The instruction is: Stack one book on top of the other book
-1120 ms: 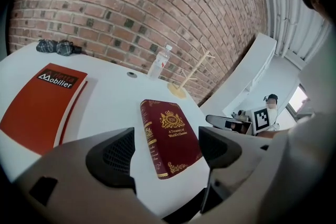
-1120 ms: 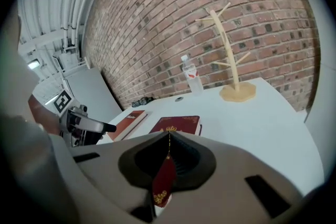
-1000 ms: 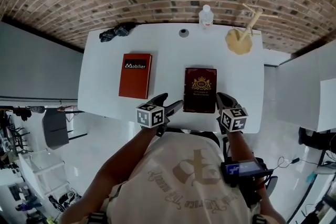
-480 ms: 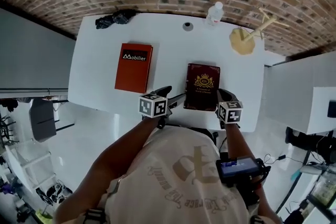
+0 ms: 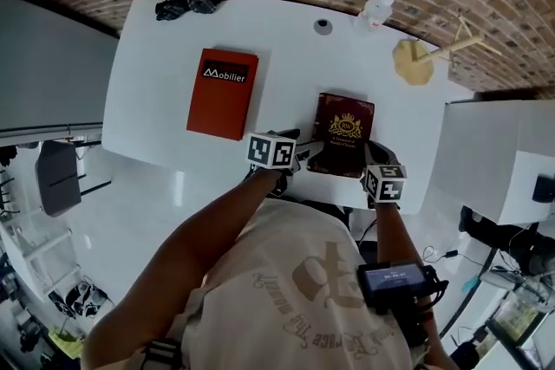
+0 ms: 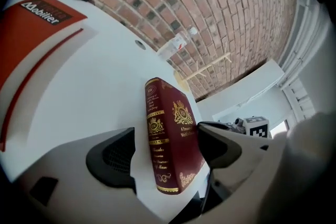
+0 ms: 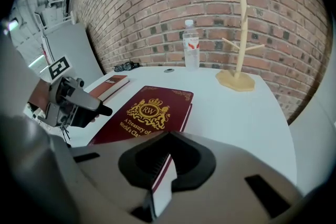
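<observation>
Table (image 5: 286,56), white, against a brick wall.

- Far left corner: dark cloth (image 5: 191,3), bunched.
- Left half: red book (image 5: 223,93), flat, cover up, well apart from both grippers.
- Left gripper (image 5: 303,150): at the near left corner of the maroon book (image 5: 345,133). Jaws are wide apart with the book's spine end between them. One jaw is just beside the cover and the other stands off from the spine with a gap. No grip.
- Maroon book: right of centre, cover up, gold crest showing, near end at the table's front edge. Well apart from the red book.
- Right gripper (image 5: 371,159): at the book's near right corner, jaws closed down on the page edge there.
- Far right: clear bottle (image 5: 375,11) by the wall, then a wooden stand (image 5: 418,62) with branching pegs.
</observation>
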Demonstrator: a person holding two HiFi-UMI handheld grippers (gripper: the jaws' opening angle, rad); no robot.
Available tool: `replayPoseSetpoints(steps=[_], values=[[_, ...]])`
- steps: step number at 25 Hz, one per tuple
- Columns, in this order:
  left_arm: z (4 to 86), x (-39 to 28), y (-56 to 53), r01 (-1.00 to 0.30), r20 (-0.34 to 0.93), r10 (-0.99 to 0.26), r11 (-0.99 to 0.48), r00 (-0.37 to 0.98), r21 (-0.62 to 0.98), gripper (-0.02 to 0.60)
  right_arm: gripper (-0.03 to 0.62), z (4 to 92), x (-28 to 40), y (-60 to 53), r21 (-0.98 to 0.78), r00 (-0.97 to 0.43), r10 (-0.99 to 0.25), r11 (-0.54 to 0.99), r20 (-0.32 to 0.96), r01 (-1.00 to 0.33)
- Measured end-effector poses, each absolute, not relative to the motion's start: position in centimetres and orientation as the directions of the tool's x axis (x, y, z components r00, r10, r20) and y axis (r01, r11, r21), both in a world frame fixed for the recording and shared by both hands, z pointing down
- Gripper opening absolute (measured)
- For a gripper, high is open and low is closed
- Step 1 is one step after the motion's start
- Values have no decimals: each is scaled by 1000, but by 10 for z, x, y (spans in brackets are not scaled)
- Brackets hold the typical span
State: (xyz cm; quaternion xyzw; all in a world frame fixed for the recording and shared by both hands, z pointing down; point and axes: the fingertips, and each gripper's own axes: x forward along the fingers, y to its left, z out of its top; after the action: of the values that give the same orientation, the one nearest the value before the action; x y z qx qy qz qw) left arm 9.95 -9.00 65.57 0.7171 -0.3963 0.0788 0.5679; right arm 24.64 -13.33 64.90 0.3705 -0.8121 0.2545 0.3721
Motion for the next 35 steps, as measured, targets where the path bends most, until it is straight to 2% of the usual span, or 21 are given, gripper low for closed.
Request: replayPoseSetpoints(steps=[4,14,21,35], values=[[671,108,-99,-632,573,-448,22,687,775,377,23,657,246,-132,-148,-461,-404,605,790,-783],[677,134,-110,-605,567,-398,37,721,795,377,22,658,248,-133,-158,-458,-400,591,794,-791],[678,132,-113,-589,572,-417,102,706,801,377,21,660,246,-131,-142,-459,-363,638,811,-757],[677,134,-112,-584,564,-408,90,718,807,377,21,660,248,-132,-175,-482,-374,619,792,-766]])
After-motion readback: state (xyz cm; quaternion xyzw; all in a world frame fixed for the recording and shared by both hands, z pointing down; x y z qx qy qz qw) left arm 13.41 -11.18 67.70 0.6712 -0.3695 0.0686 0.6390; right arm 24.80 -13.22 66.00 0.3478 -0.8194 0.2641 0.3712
